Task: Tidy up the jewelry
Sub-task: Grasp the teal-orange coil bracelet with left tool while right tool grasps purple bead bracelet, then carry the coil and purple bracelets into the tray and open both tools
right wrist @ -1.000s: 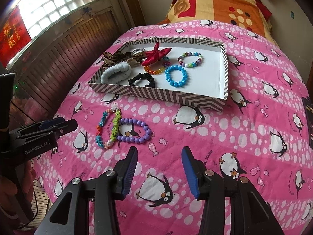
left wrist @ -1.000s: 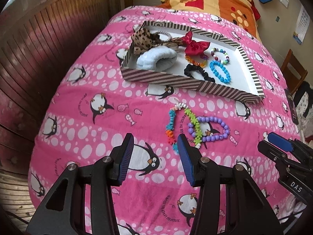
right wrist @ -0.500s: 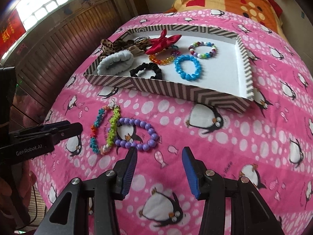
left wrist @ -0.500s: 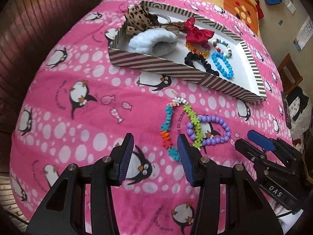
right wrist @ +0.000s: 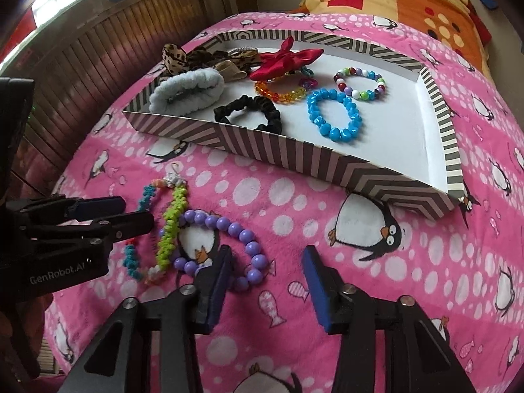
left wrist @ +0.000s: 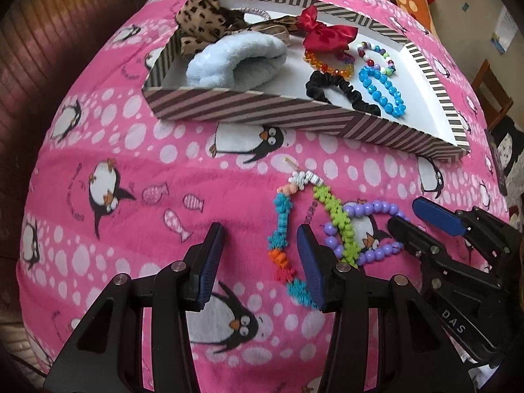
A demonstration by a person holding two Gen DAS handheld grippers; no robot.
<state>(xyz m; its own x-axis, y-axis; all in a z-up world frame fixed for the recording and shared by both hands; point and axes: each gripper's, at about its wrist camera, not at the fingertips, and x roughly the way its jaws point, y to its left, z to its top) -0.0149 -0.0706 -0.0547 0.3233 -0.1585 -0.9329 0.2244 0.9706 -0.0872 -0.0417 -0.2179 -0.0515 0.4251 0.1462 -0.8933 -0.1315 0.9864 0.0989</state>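
**Two bracelets on the bed, both hand-held grippers low over them**

A pink fleece penguin-print blanket [left wrist: 137, 150] covers the bed. On it sits a shallow striped cardboard box [right wrist: 294, 155] with a white floor, holding scrunchies, bows and bead bracelets.

In front of the box, on the blanket, lie two pieces touching each other: a long multicoloured chenille bracelet [left wrist: 281, 229] in teal, orange and lime segments, and a round purple bead bracelet [right wrist: 229, 229] overlapping its lime side.

The left hand-held gripper [left wrist: 260, 258] stands open and empty, its blue pads straddling the teal and orange side of the chenille bracelet without pressing it.

The right hand-held gripper [right wrist: 267, 278] has just been narrowing its jaws yet remains parted and holds nothing; its left pad sits at the purple bracelet's near edge, only blanket between the pads.
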